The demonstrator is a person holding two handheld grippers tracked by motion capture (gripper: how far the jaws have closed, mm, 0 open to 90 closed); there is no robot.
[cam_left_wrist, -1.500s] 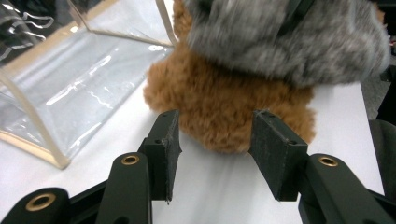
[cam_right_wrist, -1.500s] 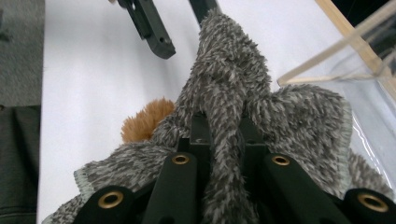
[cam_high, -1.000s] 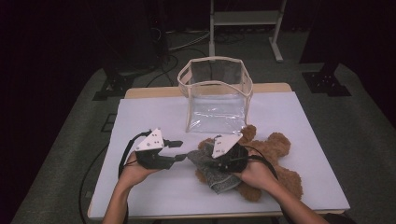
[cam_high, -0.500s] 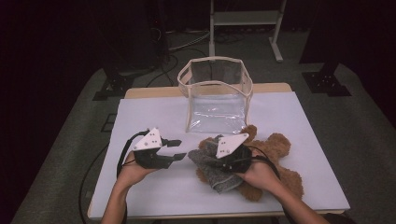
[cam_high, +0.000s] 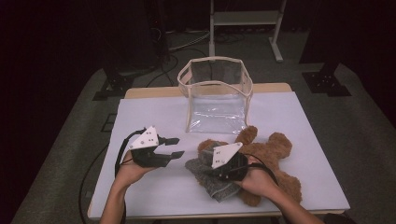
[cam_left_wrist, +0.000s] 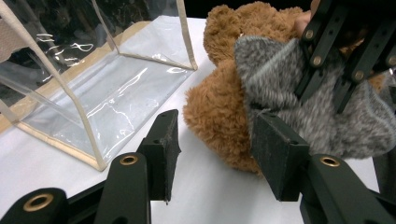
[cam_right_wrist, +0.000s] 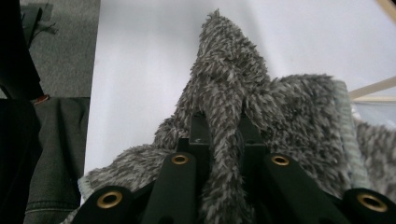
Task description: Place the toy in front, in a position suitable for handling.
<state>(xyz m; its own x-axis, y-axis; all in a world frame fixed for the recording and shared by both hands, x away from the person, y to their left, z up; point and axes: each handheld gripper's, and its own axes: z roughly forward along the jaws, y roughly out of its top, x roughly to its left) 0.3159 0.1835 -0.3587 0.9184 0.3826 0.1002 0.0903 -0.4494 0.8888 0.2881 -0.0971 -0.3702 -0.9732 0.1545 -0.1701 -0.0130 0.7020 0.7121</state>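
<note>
Right gripper (cam_high: pixel 212 164): jaws pinched tight on the grey fuzzy cloth (cam_right_wrist: pixel 224 98).
Left gripper (cam_high: pixel 173 147): jaws wide apart, holding nothing.
Cloth: lower middle of the high view, lying on the teddy bear (cam_high: pixel 266 154).
Clear bag (cam_high: pixel 215 95): empty, upper middle.
Left to do: probably all the packing.

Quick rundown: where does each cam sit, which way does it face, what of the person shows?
High view: above the person's side, facing forward and down on the table; both forearms, left tool and right tool show.
Left gripper view: on the left tool, jaws open, facing the teddy bear and clear bag.
Right gripper view: on the right tool, clamped on the grey fuzzy cloth.
Shared: the grey cloth is in all three views.
</note>
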